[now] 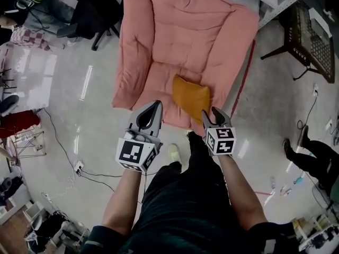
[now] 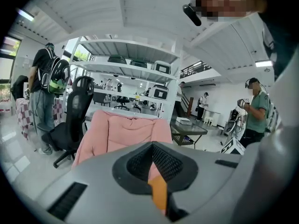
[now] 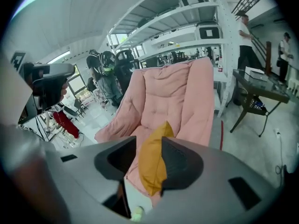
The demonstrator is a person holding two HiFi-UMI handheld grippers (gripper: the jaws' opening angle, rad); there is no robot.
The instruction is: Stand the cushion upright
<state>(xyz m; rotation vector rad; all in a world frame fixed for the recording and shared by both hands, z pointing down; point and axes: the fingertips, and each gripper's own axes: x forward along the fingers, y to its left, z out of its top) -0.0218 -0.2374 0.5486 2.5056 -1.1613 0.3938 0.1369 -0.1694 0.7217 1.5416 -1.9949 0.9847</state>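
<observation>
An orange cushion (image 1: pixel 190 95) lies on the seat of a big pink padded floor chair (image 1: pixel 159 30), near the seat's front edge. My right gripper (image 1: pixel 213 113) hovers just off the cushion's near right corner with its jaws open. In the right gripper view the cushion (image 3: pixel 152 164) shows through the gap of the right gripper (image 3: pixel 148 141), and no pad presses on it. My left gripper (image 1: pixel 156 106) is over the chair's front edge, left of the cushion, tips together and empty. Through the left gripper (image 2: pixel 152 146) only a strip of the cushion (image 2: pixel 160 192) shows, before the pink chair (image 2: pixel 121 132).
A black office chair (image 1: pixel 95 9) stands at the pink chair's far left, a black mesh table (image 1: pixel 310 33) to its right. Cables (image 1: pixel 69 152) run over the floor on the left. A person (image 1: pixel 312 157) stands at the right edge. My own shoe (image 1: pixel 174 152) is below the grippers.
</observation>
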